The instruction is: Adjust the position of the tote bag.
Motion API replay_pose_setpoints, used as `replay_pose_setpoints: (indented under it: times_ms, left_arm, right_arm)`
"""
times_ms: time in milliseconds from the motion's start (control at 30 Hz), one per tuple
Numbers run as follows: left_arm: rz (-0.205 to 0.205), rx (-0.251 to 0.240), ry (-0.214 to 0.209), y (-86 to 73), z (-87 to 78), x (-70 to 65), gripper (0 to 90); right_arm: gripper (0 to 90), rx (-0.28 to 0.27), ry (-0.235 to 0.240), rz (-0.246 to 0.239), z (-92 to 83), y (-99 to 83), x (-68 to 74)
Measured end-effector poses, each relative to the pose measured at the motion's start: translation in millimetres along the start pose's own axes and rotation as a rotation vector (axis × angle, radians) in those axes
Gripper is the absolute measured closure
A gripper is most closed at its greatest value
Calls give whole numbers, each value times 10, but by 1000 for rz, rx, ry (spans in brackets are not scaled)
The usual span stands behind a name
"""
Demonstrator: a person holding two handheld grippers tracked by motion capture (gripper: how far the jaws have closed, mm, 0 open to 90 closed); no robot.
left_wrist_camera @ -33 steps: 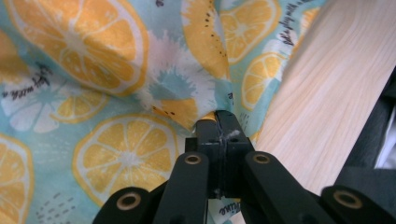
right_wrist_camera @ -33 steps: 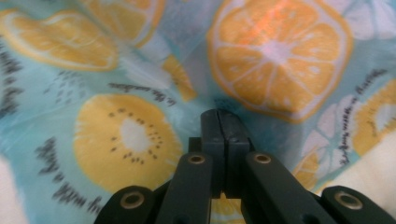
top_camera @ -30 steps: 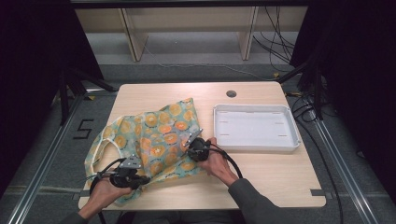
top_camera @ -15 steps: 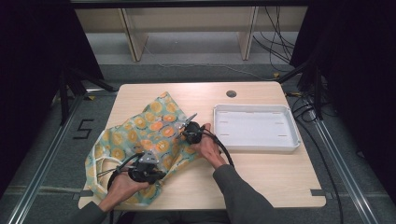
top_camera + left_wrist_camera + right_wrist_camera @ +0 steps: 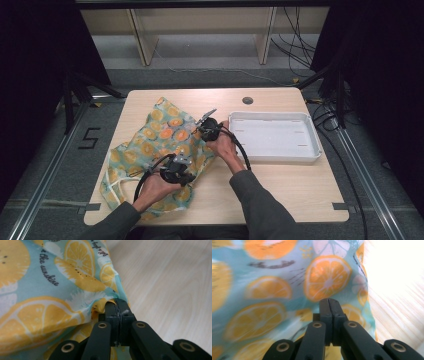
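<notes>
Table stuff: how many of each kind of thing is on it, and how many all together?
Cloth with orange-slice print: 1
White tray: 1
Hand-held gripper: 2, the left hand-held gripper and the right hand-held gripper, both shut on the cloth's edge
Total: 4

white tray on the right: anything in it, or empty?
Empty. In the high view the white tray shows only its bare white floor; the citrus-print cloth lies wholly left of it on the table.
</notes>
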State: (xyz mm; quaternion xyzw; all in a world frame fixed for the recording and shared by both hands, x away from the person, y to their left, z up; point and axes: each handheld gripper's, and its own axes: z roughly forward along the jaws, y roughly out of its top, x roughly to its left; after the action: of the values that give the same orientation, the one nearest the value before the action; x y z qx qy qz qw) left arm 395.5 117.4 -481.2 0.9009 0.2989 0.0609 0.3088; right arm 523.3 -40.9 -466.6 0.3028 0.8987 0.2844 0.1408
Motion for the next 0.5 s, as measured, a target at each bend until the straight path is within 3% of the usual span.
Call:
replay_pose_setpoints:
  times_ms: [167, 300, 333, 400, 433, 467, 500]
  left_arm:
    - [-13, -17, -9, 118, 88, -35, 887]
    - [-24, -39, -35, 200, 144, -71, 859]
    - [-10, -39, -39, 208, 131, -74, 859]
    - [-8, -63, -57, 200, 65, -75, 789]
    - [-13, -67, -62, 192, 13, -79, 704]
    - [-16, -73, -71, 181, -47, -85, 704]
    - [-18, -98, -71, 168, -115, -101, 607]
  right_arm:
    - [900, -33, 9, -2, -175, -65, -33]
    - [900, -70, 25, 14, -423, -130, 1]
    - [900, -70, 25, 14, -423, -130, 1]
    - [900, -59, 14, -7, -518, -167, 12]
    - [859, -77, 17, 8, -613, -221, 60]
    - [859, -77, 17, 8, -613, -221, 60]
    - [756, -83, 25, 27, -677, -302, 111]
